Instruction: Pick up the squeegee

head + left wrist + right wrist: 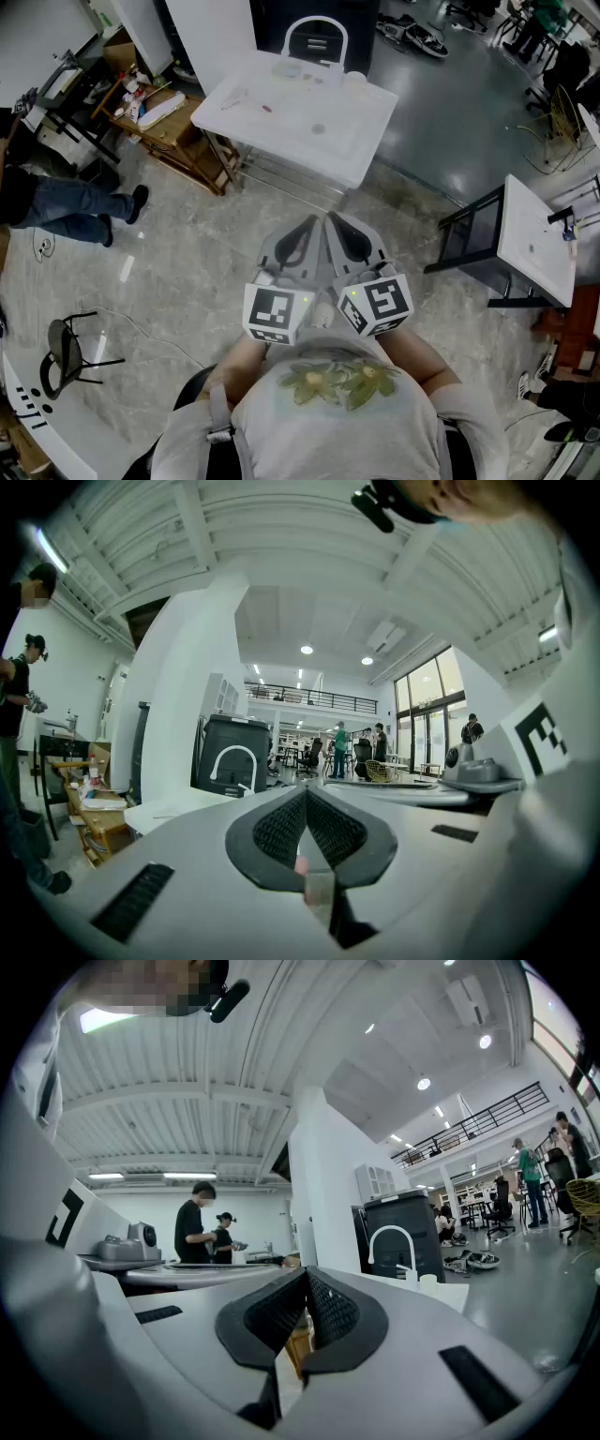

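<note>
Both grippers are held close in front of the person's chest and point toward a white table (366,122). My left gripper (313,223) is shut with nothing between its jaws. My right gripper (329,218) sits right beside it, also shut and empty. In the left gripper view the closed tips of the left gripper (306,794) aim at the white table (178,808) some way ahead. The right gripper (307,1274) faces the same table (487,1299). A few small pale items (292,69) lie on the tabletop. I cannot make out a squeegee among them.
A white arched faucet (316,28) stands at the table's far edge before a dark cabinet (319,14). A cluttered wooden cart (173,136) is left of the table. A person's legs (66,206), a black stool (66,352) and a second white table (539,234) flank the floor.
</note>
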Tool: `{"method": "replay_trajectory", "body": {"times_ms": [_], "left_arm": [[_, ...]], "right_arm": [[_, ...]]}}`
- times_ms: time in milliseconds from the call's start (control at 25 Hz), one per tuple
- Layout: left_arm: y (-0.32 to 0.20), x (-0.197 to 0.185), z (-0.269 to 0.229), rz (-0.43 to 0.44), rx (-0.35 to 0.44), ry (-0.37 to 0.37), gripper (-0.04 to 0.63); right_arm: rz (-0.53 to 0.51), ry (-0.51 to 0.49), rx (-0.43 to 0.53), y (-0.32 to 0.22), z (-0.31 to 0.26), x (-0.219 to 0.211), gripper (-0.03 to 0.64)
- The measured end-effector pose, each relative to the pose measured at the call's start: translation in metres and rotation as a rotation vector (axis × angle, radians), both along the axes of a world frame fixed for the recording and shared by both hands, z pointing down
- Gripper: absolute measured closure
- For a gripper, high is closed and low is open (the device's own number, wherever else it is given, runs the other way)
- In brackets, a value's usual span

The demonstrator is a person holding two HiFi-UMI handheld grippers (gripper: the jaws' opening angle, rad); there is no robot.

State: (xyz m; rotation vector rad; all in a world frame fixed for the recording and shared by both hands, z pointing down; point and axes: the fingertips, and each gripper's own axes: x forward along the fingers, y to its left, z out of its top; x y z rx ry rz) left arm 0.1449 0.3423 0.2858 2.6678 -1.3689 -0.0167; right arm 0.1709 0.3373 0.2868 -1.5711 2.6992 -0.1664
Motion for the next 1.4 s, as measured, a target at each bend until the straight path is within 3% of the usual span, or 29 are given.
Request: {"method": "replay_trajectory", "body": {"times_ms": [1040, 1400], "left_arm": [[0.034, -0.005, 0.02, -0.085, -0.04, -0.02, 0.586], [0.01, -0.026, 0.029, -0.106, -0.056, -0.005, 0.587]], "right_arm": [[-0.085, -0.01, -0.053, 0.029, 0.027, -0.002, 0.592], [-0.105, 0.013, -0.059, 0.013, 0.033, -0.019, 0.593]]}}
